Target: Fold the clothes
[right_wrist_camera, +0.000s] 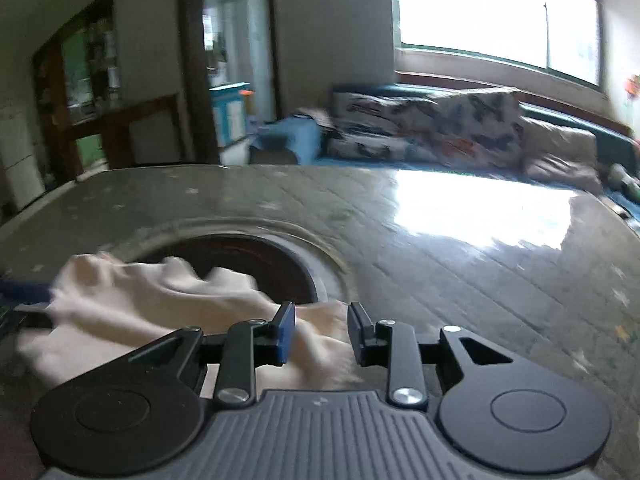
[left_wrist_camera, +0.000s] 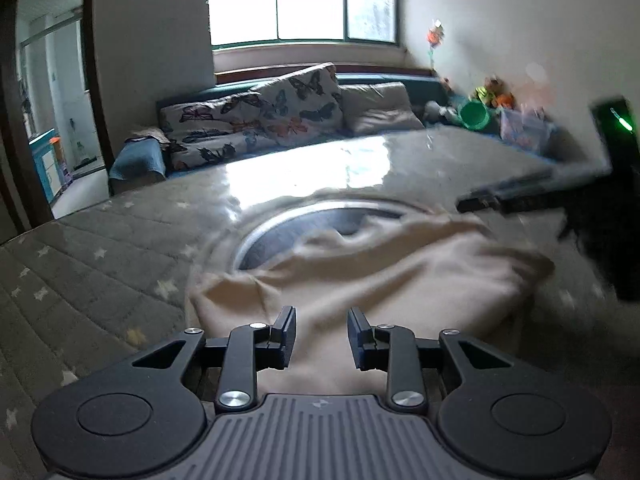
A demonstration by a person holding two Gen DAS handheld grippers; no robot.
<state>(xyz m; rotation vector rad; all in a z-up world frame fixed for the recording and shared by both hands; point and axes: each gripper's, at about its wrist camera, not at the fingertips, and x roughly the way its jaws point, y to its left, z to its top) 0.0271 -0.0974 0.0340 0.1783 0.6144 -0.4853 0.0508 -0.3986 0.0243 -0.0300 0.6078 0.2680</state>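
**Desk:** What is the cream garment [left_wrist_camera: 360, 276] doing, and where is it?

**Photographer:** It lies crumpled on the counter [left_wrist_camera: 100, 248], draped over the near rim of the round sunken burner [left_wrist_camera: 304, 228] set into that counter. It looks light, soft and limp, likely to sag and bunch; I would take it at an edge or corner on the near side of the burner.

**Desk:** The grippers?

**Photographer:** The left hand-held gripper [left_wrist_camera: 321, 338] hovers over the cloth nearest the camera, jaws narrowly apart, gripping nothing. The right hand-held gripper [right_wrist_camera: 321, 334] stands likewise narrow and parted, a fold lying between the jaws, not pinched.

**Desk:** Surface, room?

**Photographer:** A glossy clear cover over star-print quilting, probably slick. Beyond the burner, butterfly-print cushions [left_wrist_camera: 256, 116] line a bench under a bright window [left_wrist_camera: 300, 0].
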